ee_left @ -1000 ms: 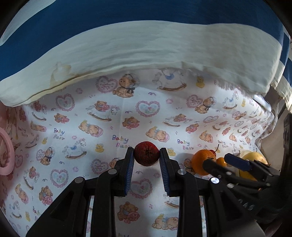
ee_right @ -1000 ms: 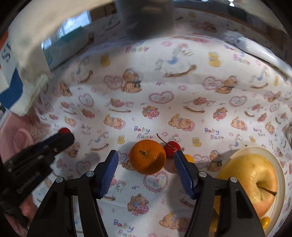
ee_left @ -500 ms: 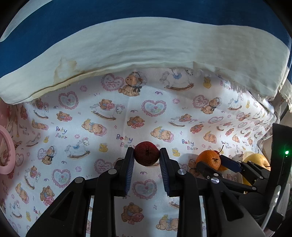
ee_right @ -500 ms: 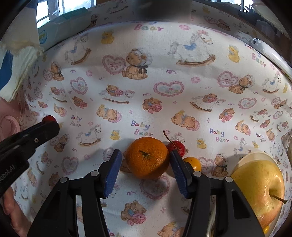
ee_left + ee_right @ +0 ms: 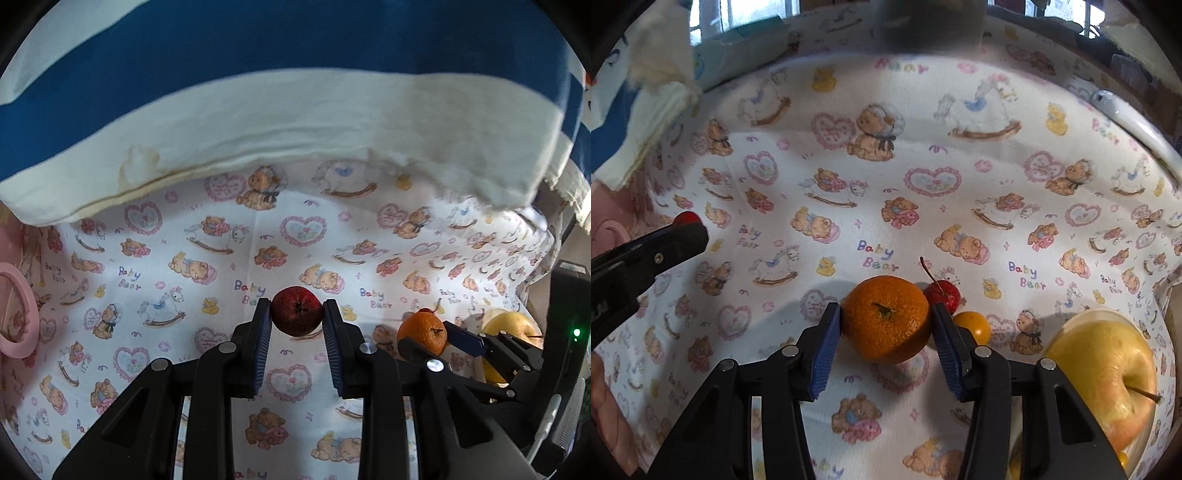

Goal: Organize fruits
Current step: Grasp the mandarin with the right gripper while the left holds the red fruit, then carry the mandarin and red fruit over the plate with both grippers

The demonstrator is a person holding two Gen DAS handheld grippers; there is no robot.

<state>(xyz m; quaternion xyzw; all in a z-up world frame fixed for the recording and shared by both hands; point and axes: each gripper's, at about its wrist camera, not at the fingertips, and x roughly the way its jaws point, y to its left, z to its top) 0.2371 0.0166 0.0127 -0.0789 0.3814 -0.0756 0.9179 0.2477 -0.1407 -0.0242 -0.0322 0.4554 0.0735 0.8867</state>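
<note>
Nearest in the right wrist view, the right gripper (image 5: 885, 320) has its blue pads against both sides of a mandarin orange (image 5: 886, 318), which sits on the cloth or barely above it; the fingers are clamped on it. In the left wrist view, the left gripper (image 5: 296, 316) is closed on a small dark red fruit (image 5: 296, 310), pinched at the very fingertips above the cloth.

To do this step well, I judge the squeeze on the orange should stay light, enough to carry it without bruising the peel, and the lift should go straight up. A cherry (image 5: 942, 294) with a long stem lies just behind the right finger, and a small yellow-orange fruit (image 5: 972, 325) sits just beside it; a sideways drag would likely roll them. The red fruit is held far out on the tips, so slow, level motion should keep it from slipping.

To the right, a large yellow apple (image 5: 1101, 376) rests on a pale plate (image 5: 1108, 314).

Everything sits on a white tablecloth (image 5: 923, 229) printed with bears, hearts and rocking horses. A pink plate (image 5: 16, 314) shows at the far left edge. Beyond hangs a blue and cream cloth (image 5: 295, 110), with windows faintly visible behind it.
</note>
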